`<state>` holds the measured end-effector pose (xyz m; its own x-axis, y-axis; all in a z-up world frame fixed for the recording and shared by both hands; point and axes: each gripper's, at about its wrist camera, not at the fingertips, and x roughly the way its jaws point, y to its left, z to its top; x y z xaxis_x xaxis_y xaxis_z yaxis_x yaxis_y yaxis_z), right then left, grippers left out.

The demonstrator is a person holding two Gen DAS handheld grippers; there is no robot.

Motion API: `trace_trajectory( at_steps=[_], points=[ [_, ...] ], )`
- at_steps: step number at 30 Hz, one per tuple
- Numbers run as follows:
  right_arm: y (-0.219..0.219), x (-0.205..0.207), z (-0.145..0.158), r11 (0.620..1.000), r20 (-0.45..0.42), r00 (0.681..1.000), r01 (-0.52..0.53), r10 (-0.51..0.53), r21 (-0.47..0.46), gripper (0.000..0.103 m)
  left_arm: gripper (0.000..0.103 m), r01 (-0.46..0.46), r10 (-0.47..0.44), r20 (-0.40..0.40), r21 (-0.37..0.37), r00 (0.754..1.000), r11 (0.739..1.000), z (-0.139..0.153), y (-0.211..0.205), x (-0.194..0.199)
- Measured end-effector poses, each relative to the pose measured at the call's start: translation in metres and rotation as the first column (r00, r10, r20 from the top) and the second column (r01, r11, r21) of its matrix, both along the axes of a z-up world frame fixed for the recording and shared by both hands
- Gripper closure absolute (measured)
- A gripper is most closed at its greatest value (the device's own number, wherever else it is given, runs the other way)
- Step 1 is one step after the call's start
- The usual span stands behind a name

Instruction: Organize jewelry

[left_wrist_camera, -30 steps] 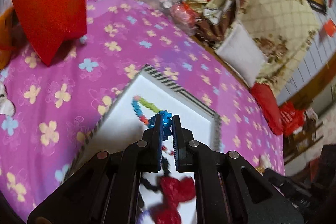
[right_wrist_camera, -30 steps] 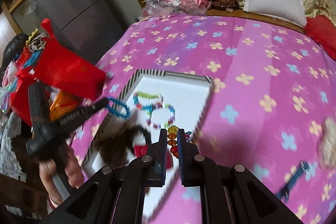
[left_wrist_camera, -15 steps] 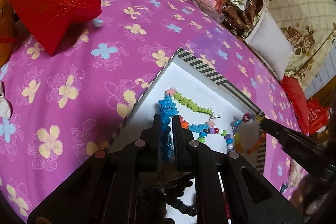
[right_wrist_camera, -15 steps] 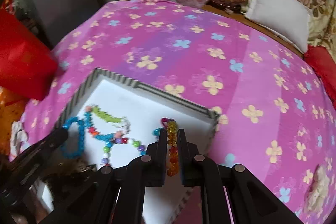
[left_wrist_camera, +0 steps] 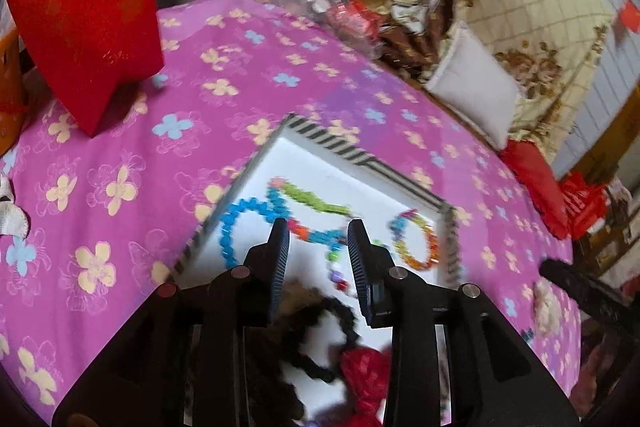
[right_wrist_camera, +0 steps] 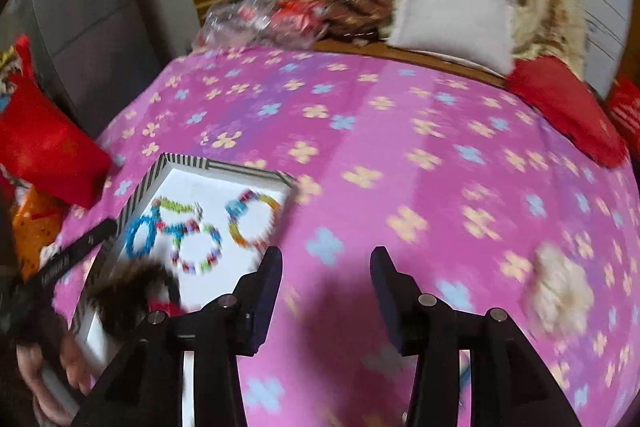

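Both my tools have just been opening. The left tool (left_wrist_camera: 318, 247) stands apart, empty, above the blue bracelet (left_wrist_camera: 236, 227) now lying in the striped tray (left_wrist_camera: 332, 143). My right tool (right_wrist_camera: 326, 279), empty too, has swung off the amber bracelet (right_wrist_camera: 254, 221) over the pink floral counter (right_wrist_camera: 400, 147). I judge both pieces delivered.

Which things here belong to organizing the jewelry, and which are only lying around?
Belong to the job:
tray
blue bracelet
orange bracelet

Lying about:
red bag
white pillow
plastic bag
cream flower piece
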<state>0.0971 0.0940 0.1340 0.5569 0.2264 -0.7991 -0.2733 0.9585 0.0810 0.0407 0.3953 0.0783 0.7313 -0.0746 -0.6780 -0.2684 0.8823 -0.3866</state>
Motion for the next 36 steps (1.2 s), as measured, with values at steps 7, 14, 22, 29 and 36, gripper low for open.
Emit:
trace_trajectory(
  at_steps=[7,14,22,29,36],
  points=[
    [-0.134,-0.092,0.006,0.975,0.056,0.976,0.203,-0.208,0.086,0.059,0.071,0.120,-0.124,0.088,0.051,0.988,0.991,0.036,-0.060,-0.036],
    [-0.228,-0.120,-0.033,0.901,-0.087,0.921,0.389,-0.379,0.191,0.059,0.053,0.283,-0.289,0.034,0.119,0.957,0.952,0.028,-0.157,-0.064],
    [-0.263,-0.133,-0.078,0.920,-0.053,0.922,0.386,-0.383,0.065,0.059,0.053,0.474,-0.451,-0.161,0.160,0.878,0.866,-0.015,-0.272,-0.051],
    [-0.292,-0.142,-0.089,0.920,-0.037,0.926,0.378,-0.376,0.102,0.059,0.053,0.613,-0.569,-0.242,0.193,0.786,0.766,-0.044,-0.339,-0.033],
    [-0.301,-0.140,-0.090,0.928,-0.032,0.934,0.356,-0.355,0.111,0.059,0.051,0.625,-0.554,-0.293,0.295,0.779,0.723,-0.059,-0.360,-0.022]
  ],
)
